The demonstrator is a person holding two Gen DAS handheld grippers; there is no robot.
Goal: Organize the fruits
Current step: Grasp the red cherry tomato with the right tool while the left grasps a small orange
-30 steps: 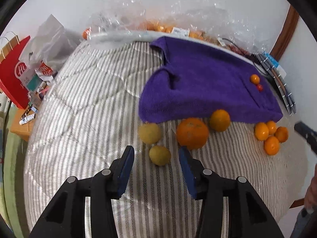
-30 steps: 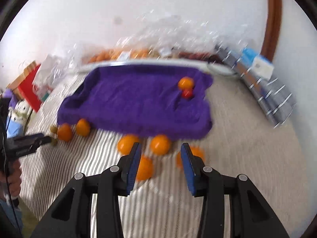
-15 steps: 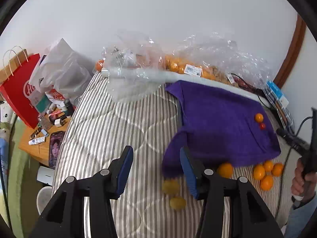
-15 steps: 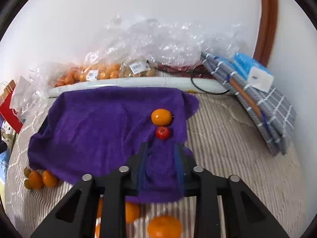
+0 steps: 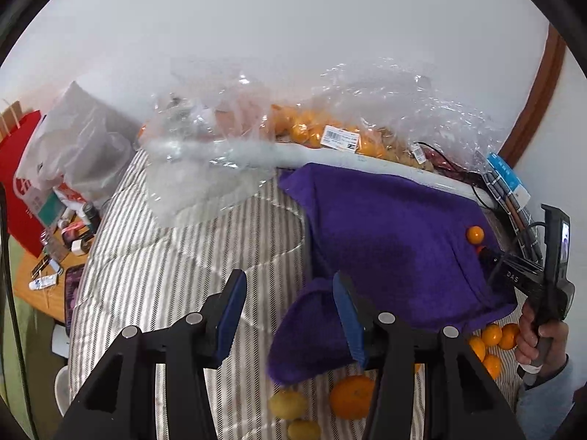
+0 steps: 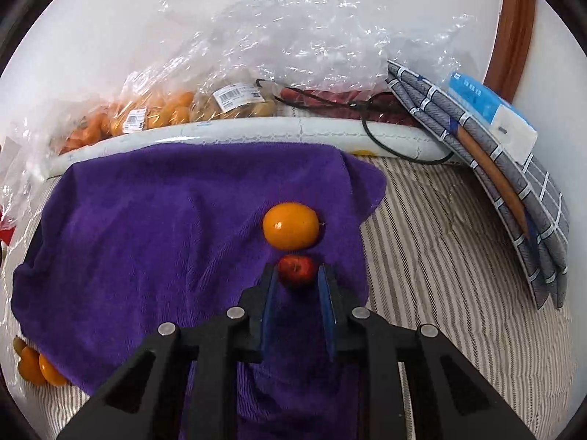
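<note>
A purple towel (image 6: 165, 227) lies on the striped bed. On it sit an orange (image 6: 291, 225) and a small red fruit (image 6: 296, 270). My right gripper (image 6: 296, 278) is partly open, with the red fruit right between its fingertips; I cannot tell if they touch it. My left gripper (image 5: 288, 300) is open and empty, held above the bed near the towel's left corner (image 5: 308, 333). Below it lie a big orange (image 5: 350, 396) and two yellow fruits (image 5: 288, 405). Several small oranges (image 5: 493, 341) lie off the towel's near edge.
Clear plastic bags of fruit (image 6: 157, 110) line the wall behind a white roll (image 6: 256, 132). A folded grey checked cloth (image 6: 488, 168) with a blue box leans at the right. A red paper bag (image 5: 18, 176) and clutter stand off the bed's left side.
Both grippers have lifted and pulled back from the loose fruit at the towel's near edge. My right gripper has moved over the towel to the red fruit and its jaws have narrowed.
</note>
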